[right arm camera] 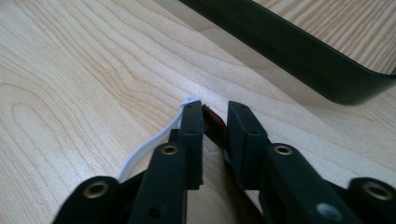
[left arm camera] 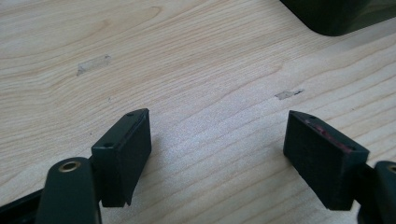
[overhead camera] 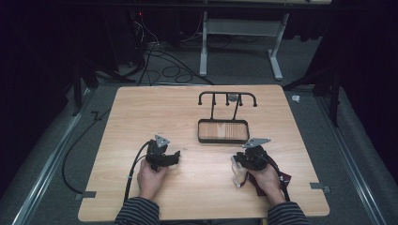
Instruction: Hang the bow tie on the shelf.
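Observation:
My right gripper [overhead camera: 238, 162] [right arm camera: 215, 106] rests low on the table near its front right, jaws drawn close together. A thin dark red thing [right arm camera: 215, 125] lies in the narrow gap and touches both inner faces. A white strip [right arm camera: 154, 140] curls along the outside of the left jaw. In the high view the dark red thing [overhead camera: 283, 180] spreads under the right hand, with a pale clear piece [overhead camera: 239, 177] beside it. My left gripper [overhead camera: 175, 156] [left arm camera: 219, 116] stands wide open over bare wood at the front left, nothing between its jaws.
A black rack stands at the table's middle back: a shallow tray [overhead camera: 223, 139] [right arm camera: 289, 46] with a bar of hooks [overhead camera: 227, 95] above it. Its corner [left arm camera: 336, 18] lies just beyond the left gripper. Tape marks [left arm camera: 93, 64] dot the wood. Cables trail off the left edge.

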`<state>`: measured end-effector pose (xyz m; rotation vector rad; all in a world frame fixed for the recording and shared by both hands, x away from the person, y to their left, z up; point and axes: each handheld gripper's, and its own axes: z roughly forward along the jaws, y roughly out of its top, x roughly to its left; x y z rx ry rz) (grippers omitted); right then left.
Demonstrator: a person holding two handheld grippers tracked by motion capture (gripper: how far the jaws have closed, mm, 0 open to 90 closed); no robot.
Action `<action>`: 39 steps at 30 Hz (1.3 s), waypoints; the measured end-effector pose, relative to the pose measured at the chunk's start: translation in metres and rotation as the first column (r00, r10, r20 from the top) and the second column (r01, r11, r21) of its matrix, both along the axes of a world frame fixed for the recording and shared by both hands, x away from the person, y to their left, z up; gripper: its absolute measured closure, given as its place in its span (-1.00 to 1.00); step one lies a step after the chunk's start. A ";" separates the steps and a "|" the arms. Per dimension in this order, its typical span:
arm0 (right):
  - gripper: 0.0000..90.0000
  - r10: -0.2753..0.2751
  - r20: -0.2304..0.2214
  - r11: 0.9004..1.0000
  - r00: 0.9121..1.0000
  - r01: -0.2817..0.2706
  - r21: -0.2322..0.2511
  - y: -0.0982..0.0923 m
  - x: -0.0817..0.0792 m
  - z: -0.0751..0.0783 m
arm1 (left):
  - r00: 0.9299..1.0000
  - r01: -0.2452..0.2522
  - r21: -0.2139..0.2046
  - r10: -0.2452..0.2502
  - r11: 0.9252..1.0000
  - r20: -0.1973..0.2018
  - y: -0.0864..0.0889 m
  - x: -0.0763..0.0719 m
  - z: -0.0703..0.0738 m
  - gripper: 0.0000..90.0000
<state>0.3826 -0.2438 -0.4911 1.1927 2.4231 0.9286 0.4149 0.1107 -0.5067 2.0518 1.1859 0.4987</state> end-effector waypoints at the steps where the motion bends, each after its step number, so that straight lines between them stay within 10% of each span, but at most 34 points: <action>1: 0.82 -0.001 0.001 1.000 1.000 0.001 -0.004 0.001 0.000 0.000 | 1.000 0.000 0.000 0.000 1.000 0.000 0.000 0.000 0.000 -0.47; 19: 1.00 -0.005 0.038 0.999 0.999 0.003 0.043 -0.007 -0.002 0.008 | 1.000 0.000 0.000 0.000 1.000 0.000 0.000 0.000 0.000 -0.47; 39: 1.00 -0.053 0.186 0.996 0.981 0.037 0.087 -0.021 -0.019 0.064 | 1.000 0.000 0.000 0.000 1.000 0.000 0.000 0.000 0.000 -0.47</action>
